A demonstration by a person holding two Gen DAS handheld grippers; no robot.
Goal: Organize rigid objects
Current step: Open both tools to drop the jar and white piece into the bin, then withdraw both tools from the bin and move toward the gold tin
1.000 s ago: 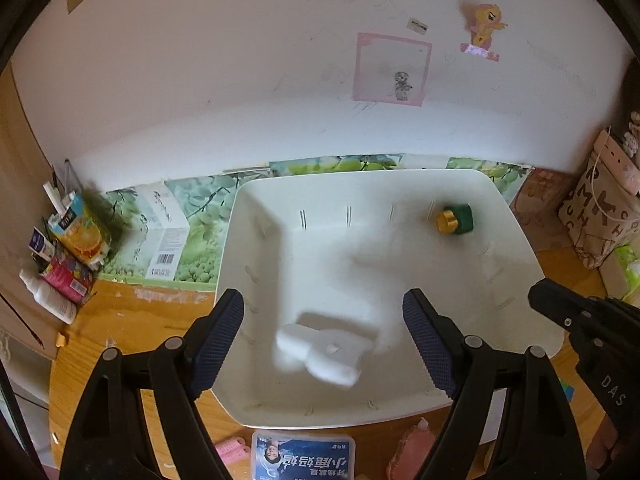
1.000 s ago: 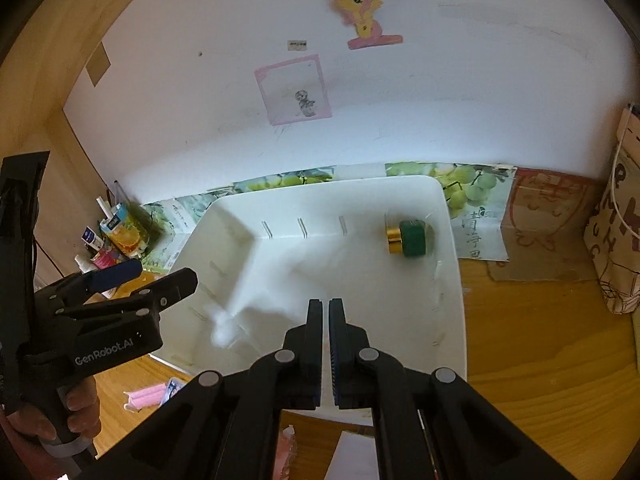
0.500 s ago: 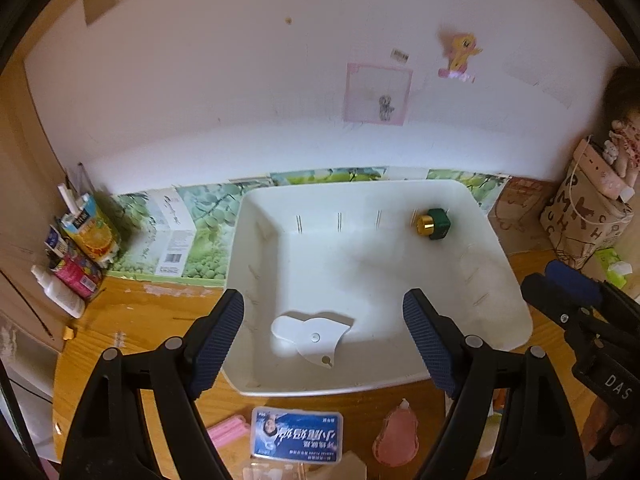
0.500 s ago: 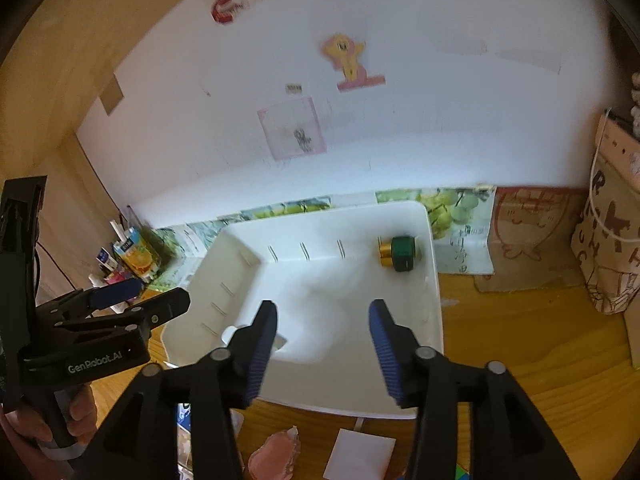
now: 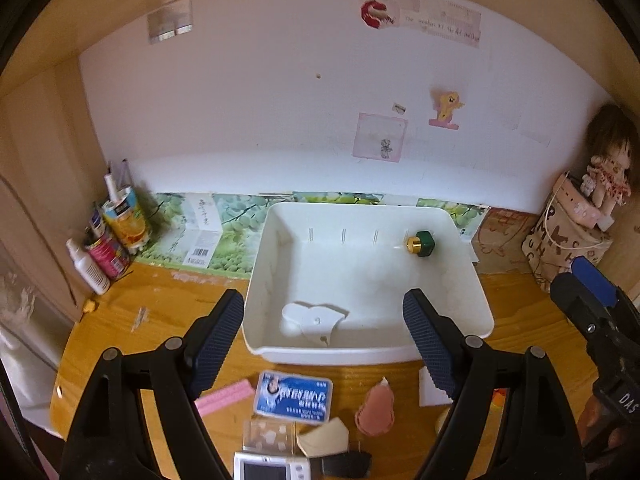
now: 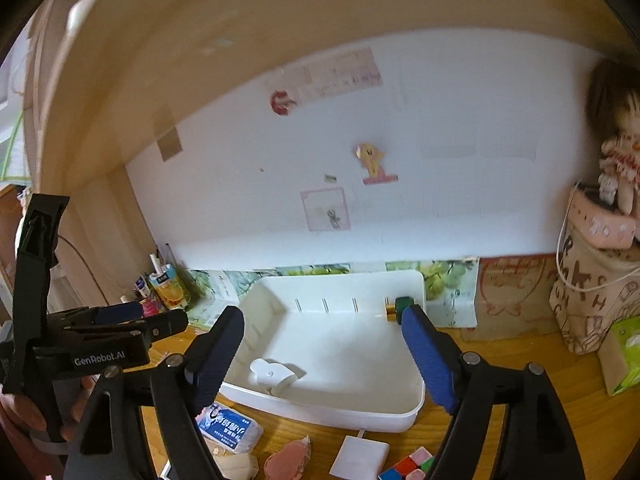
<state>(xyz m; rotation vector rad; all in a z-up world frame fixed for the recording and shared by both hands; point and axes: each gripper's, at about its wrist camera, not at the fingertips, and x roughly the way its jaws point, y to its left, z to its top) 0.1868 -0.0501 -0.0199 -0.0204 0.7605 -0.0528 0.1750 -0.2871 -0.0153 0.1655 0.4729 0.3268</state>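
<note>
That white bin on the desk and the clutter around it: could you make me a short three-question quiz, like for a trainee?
1. True or false: the white bin holds nothing.
2. The green bottle with the gold cap lies in which corner of the bin, seen from the left wrist view? A near left, B far right, C near right.
3. Fill in: the blue tin lies on the desk, in front of the bin's ____ wall.

Key: 1 false, since the bottle and a white flat piece lie inside; 2 B; 3 near.

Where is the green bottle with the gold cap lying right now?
In the left wrist view, the green bottle lies inside the white bin, in its far right corner.
</note>
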